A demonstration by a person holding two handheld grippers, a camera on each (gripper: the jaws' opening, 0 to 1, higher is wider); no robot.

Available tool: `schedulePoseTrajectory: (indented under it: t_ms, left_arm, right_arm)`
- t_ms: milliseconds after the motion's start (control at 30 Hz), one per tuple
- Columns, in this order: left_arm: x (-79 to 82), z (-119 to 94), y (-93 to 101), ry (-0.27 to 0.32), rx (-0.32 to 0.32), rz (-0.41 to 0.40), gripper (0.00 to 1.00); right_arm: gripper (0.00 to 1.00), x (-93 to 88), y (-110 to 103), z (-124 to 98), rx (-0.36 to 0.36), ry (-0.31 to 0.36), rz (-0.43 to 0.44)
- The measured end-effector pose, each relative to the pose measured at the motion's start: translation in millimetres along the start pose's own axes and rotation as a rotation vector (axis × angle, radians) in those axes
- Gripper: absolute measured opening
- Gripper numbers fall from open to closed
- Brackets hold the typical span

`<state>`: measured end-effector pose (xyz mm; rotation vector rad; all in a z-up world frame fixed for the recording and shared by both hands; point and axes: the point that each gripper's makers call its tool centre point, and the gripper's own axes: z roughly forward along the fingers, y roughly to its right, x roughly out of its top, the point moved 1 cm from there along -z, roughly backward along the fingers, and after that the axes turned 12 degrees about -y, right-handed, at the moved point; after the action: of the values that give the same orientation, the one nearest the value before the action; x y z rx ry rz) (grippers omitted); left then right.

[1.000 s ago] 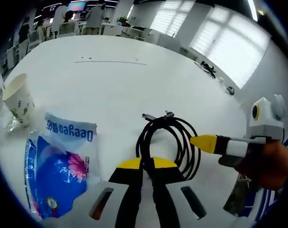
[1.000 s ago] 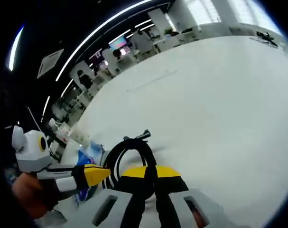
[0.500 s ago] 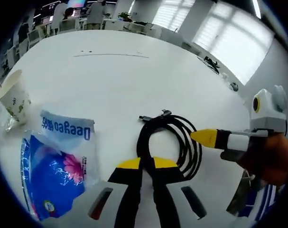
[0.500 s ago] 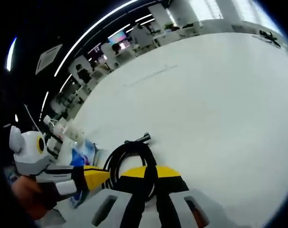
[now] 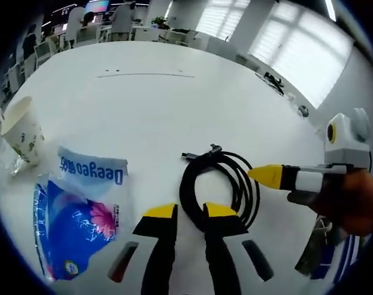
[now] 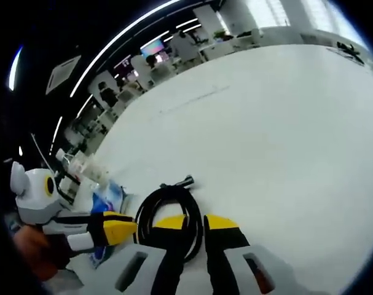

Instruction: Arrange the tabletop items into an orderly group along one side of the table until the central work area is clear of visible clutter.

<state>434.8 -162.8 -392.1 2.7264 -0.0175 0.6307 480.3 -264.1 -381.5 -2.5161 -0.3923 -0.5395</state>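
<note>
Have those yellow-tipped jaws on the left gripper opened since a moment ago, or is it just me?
Yes. The left gripper was shut on the black cable a second ago; now its jaws stand apart, the loop lying between them on the white table.

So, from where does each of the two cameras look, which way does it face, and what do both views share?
Left gripper view: rides on the left gripper, looking forward and down over the white table at the coiled black cable, blue packet and paper cup; its own jaws stand open, and the right gripper with a hand enters from the right.
Right gripper view: rides on the right gripper, facing across the table to the office; own jaws open, left gripper at left.
Shared: cable, packet, table.
</note>
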Motion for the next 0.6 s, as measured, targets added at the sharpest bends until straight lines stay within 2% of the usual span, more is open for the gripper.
schedulePoseTrajectory:
  t_ms: [233, 600]
  left_arm:
    - [-6.5, -14, -0.3, 0.014, 0.005, 0.0, 0.21]
    - [-15.9, -38, 3.4, 0.06, -0.003, -0.025, 0.21]
  right_arm:
    - [0.11, -3.8, -4, -7, -0.001, 0.012, -0.015]
    - [0.13, -13.1, -8, -15, -0.006, 0.023, -0.019]
